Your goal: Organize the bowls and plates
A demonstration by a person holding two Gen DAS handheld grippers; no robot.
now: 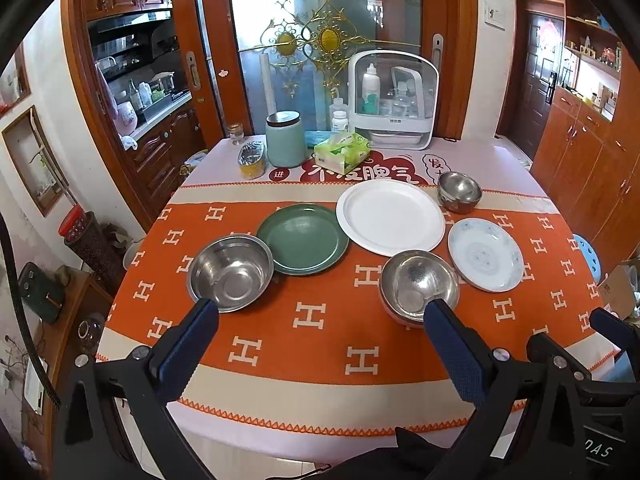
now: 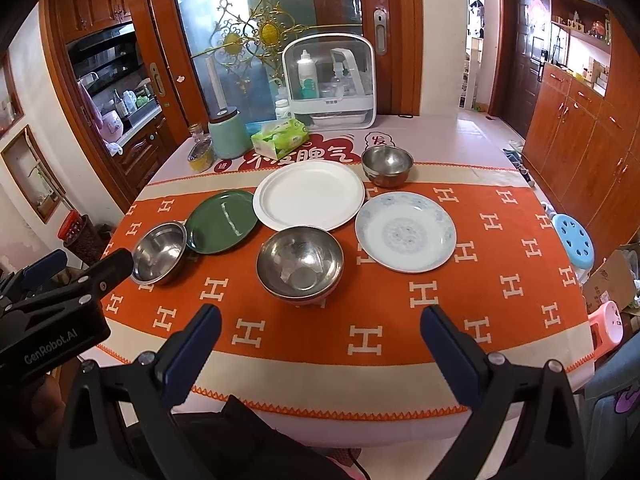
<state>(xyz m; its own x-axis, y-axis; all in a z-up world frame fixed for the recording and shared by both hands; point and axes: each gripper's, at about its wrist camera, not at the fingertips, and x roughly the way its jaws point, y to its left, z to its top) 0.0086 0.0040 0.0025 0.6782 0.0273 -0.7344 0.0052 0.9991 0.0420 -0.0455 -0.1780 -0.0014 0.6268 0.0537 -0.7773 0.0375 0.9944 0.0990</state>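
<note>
Here, both tongs, left (image 1: pixel 320 320) and right (image 2: pixel 320 322), agape above bare orange tablecloth (image 2: pixel 360 320) near bowls.

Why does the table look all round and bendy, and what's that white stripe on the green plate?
Both wrist views use fisheye lenses, bending the orange patterned tablecloth edges; in the right wrist view the stripe on the round green plate is glare.
</note>
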